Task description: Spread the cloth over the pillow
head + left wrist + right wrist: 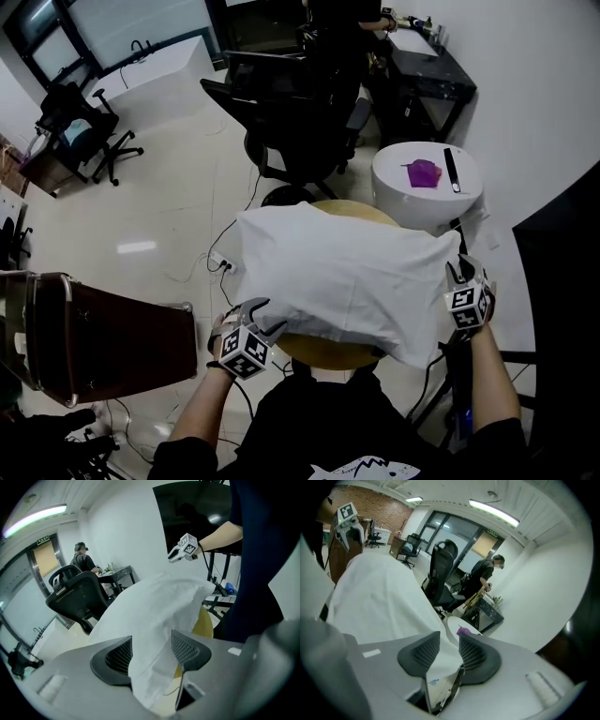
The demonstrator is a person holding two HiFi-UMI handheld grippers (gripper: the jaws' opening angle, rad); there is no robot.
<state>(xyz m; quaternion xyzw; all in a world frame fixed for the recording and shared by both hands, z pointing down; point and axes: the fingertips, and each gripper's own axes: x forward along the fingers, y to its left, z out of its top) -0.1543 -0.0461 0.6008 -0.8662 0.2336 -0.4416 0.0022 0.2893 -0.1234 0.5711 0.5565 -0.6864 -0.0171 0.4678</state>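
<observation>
A white cloth (347, 272) lies bulging over a round yellow-brown stool top (328, 354); the pillow under it is hidden. My left gripper (251, 314) holds the cloth's near left corner. My right gripper (466, 272) holds its right end. In the left gripper view a thick bunch of cloth (154, 606) fills the gap of the left gripper (152, 648), and the right gripper (180, 552) shows beyond. In the right gripper view a thin fold of cloth (379, 597) is pinched in the right gripper (450, 646); the left gripper (349, 527) shows at the far end.
A white round side table (398, 192) behind the stool carries a purple object (424, 173) and a black bar (452, 169). Black office chairs (300, 122) stand beyond. A brown case (103, 337) sits at left. A person (82, 559) sits at a far desk.
</observation>
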